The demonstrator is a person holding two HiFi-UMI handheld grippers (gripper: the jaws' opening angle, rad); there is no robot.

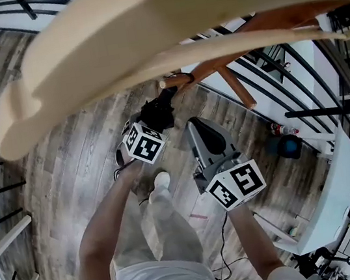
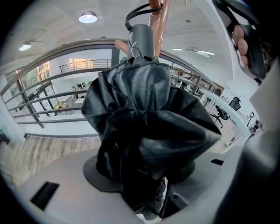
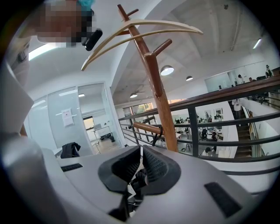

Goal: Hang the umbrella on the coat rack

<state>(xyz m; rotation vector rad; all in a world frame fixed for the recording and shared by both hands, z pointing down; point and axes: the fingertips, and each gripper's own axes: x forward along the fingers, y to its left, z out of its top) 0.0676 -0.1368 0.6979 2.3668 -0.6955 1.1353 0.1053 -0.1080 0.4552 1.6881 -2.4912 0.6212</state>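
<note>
The left hand-held gripper (image 2: 144, 170) pinches the bundled black umbrella (image 2: 144, 113) by its canopy. The umbrella's strap (image 3: 159, 132) looks already looped over a low peg (image 3: 147, 127) of the wooden coat rack (image 3: 157, 87). The right hand-held gripper (image 3: 141, 168) is pressed together and empty, so I'd say the left one next needs to spread and let the umbrella hang.

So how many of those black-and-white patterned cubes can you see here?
2. One cube sits beside the black umbrella, left of centre in the head view; the other cube is lower, to its right. None appears hidden.
</note>
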